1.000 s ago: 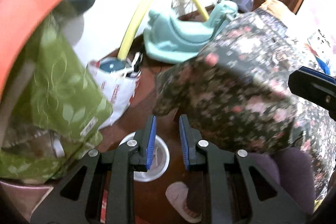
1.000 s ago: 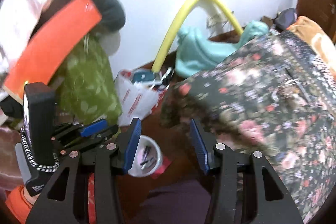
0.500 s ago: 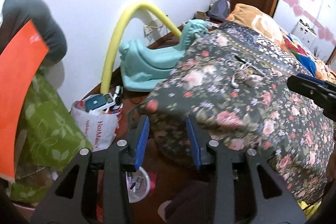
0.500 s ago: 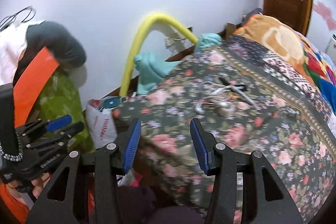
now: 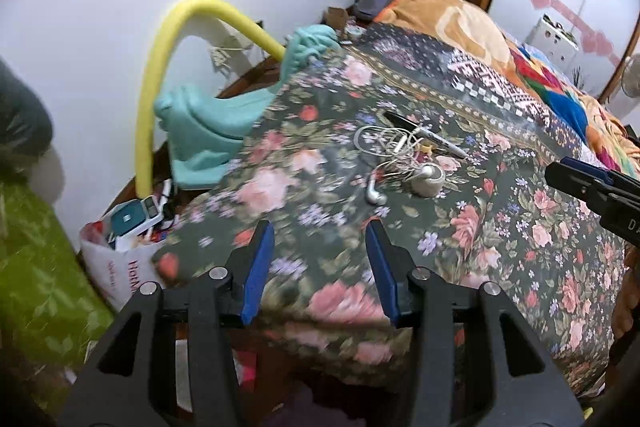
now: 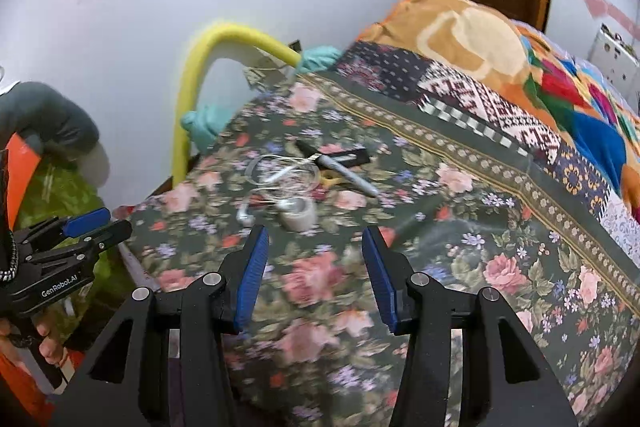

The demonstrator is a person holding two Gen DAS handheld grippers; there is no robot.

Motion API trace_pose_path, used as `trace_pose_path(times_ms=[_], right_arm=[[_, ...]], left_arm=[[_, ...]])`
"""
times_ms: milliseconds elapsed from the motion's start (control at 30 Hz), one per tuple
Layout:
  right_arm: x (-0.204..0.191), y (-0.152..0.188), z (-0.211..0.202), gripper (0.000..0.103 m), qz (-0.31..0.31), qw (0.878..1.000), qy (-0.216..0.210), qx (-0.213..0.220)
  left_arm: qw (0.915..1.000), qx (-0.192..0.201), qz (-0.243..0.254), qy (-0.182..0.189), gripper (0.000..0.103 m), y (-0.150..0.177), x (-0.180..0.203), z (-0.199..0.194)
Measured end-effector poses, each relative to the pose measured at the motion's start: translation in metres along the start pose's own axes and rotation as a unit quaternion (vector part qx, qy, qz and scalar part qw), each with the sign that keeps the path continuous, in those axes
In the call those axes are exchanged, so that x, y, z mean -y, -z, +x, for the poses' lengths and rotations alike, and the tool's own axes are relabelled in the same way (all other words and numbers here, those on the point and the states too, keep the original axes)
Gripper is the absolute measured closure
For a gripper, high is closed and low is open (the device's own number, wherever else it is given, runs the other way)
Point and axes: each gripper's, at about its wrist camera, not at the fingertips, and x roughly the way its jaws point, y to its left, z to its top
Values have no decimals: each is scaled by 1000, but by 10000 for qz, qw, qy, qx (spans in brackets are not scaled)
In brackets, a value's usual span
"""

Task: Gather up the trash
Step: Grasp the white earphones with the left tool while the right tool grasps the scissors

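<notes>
Both tongs, left (image 5: 320, 263) just widening and right (image 6: 314, 271), hung empty and parted over the bed (image 6: 460, 251), near tangled earphones (image 6: 280, 179).

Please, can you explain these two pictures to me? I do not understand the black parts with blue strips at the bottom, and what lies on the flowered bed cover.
A person holds one gripper in each hand; each carries a camera looking along its jaws. The left gripper has just been opening its jaws; the right gripper is open too. Both are empty. On the bed cover lie tangled white earphones, a pen and a small roll of tape. Beside the bed stands a white bag with things in it.
</notes>
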Motion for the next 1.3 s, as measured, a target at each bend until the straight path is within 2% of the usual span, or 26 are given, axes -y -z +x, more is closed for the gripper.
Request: trace_pose_path(times_ms=[167,300,567,733,767,800,867,1033,1233,1300], right_arm=[[29,-9,37,58,154,9995,8,-282],[36,-19,71,58,-43,9989,160,-430],[34,-38,144,58,-528,9952,179,-807],[27,-43,173,60,-660,9938,42,-894],[26,-43,175,68,-661,9939,-9,-887],[26,-43,177,80,-650,9938,-46,-901],[26,-42,177,91,-593,9942,-112,-891],[36,-36,155,91,-314,9967,-233,-717],[44,-23,118,91,-89,9988,-123,-456],[52,-14,101,91,-43,9993,-88,-374]], left_arm=[[9995,-240,91,198,56,-10,19,43],[9989,-342,186,277,56,-16,32,71],[9987,-431,216,190,56,-30,33,118],[9979,-445,164,432,56,-38,31,130],[9978,-450,160,462,56,-39,32,132],[9978,-444,148,469,56,-41,32,134],[9977,-456,153,485,56,-44,33,136],[9976,-442,100,531,56,-46,30,128],[9973,-253,97,678,56,-59,30,106],[9968,-309,33,730,56,-66,32,108]])
